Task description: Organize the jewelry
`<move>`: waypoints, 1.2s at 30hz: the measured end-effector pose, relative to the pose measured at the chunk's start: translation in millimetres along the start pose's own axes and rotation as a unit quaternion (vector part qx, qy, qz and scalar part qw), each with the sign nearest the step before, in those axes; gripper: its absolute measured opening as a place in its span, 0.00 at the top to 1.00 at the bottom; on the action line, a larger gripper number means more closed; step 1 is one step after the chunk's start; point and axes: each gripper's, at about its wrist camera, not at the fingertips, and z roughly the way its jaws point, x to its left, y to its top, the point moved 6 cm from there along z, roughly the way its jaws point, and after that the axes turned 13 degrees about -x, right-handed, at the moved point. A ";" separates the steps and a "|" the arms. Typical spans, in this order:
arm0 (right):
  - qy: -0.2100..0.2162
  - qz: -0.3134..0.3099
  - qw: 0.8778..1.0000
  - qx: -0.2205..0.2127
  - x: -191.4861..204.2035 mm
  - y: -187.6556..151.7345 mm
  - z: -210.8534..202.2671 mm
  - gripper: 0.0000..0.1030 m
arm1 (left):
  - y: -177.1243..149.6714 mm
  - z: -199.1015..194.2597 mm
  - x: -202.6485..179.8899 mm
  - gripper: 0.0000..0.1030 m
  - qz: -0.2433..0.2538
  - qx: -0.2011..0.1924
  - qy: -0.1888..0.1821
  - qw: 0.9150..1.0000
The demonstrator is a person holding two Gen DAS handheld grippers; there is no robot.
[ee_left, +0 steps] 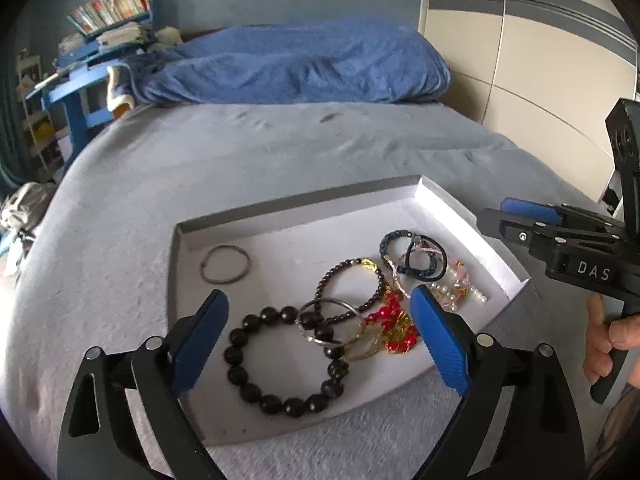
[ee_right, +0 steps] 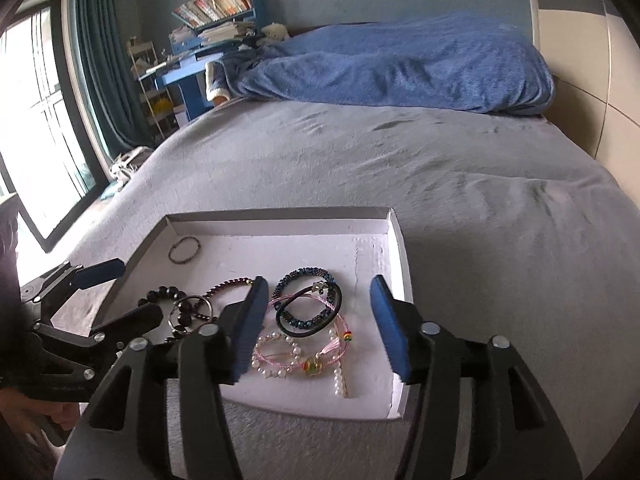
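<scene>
Both tools hang just above the near edge of the shallow white cardboard tray [ee_left: 472, 216], which lies on the grey bedcover [ee_left: 280, 152]; every place below is given from that tray.

The left gripper [ee_left: 318, 332] stands with its blue ribbed pads spread wide and nothing between them. Directly under that gap, in the tray's near-left part, lies the large black bead bracelet [ee_left: 280, 360], a loop of glossy round beads lying flat, so it has no long axis to line up with. A thin silver ring [ee_left: 320, 320] crosses its far-right side, and a tangle of red and gold beads [ee_left: 394, 326] touches that in turn, so a lift here could drag neighbours along.

The right gripper [ee_right: 316, 320] is roughly half open and empty as well. It hovers over the tray's near-right part, above a pink cord bracelet with pearls [ee_right: 280, 354], soft and limp. Just beyond that sit a black elastic band [ee_right: 308, 314] and a dark blue woven bracelet [ee_right: 306, 280], overlapping each other.

So the left hand is nearer the bead heap and the right nearer the cord pile.

Further in, a slim dark-red bead bracelet [ee_left: 352, 284] lies near the tray's middle. At the far-left corner a thin dull metal bangle [ee_left: 225, 264] lies alone, well apart from everything else.
</scene>
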 end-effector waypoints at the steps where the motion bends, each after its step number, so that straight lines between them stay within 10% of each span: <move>1: -0.001 0.002 1.000 -0.002 -0.8 -0.2 -1.9 0.41 | 0.6 -4.8 1.5 0.09 -0.001 -0.007 0.005 1.000; 18: -0.010 0.011 0.999 -0.043 12.4 -28.4 -51.2 0.08 | -26.4 -63.0 1.7 0.05 -0.028 -0.057 0.046 0.997; 36: -0.012 -0.033 0.998 -0.049 28.4 -76.6 -69.7 0.06 | -53.9 -83.6 -11.1 0.05 -0.029 -0.079 0.075 0.994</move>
